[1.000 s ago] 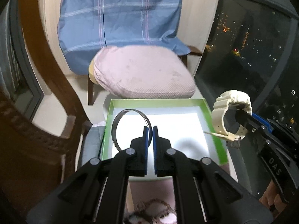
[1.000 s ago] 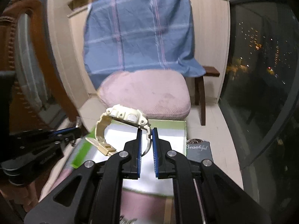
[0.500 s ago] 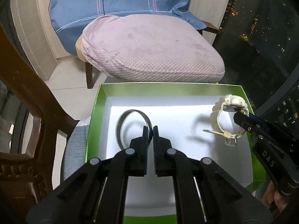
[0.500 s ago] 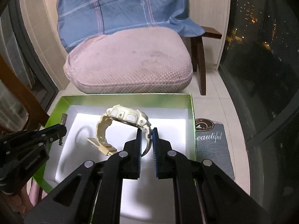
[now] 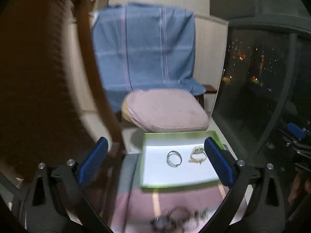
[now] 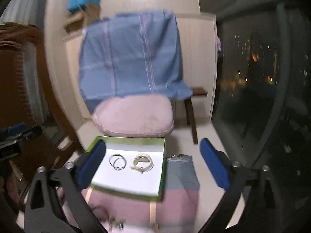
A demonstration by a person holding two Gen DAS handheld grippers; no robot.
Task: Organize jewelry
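Bangle and watch lie side by side in green-rimmed box.

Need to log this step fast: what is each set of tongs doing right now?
Left tongs: opening wide, holding nothing; bangle lies in the green box.
Right tongs: opening wide, holding nothing; watch lies in the box.

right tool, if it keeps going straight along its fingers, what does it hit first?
Probably the green box, near the cream watch lying beside the silver bangle. The right tool is opening, with nothing between its fingers, aimed down toward the box. Depth is unclear in the blur, so it could overshoot to the pink cushion.
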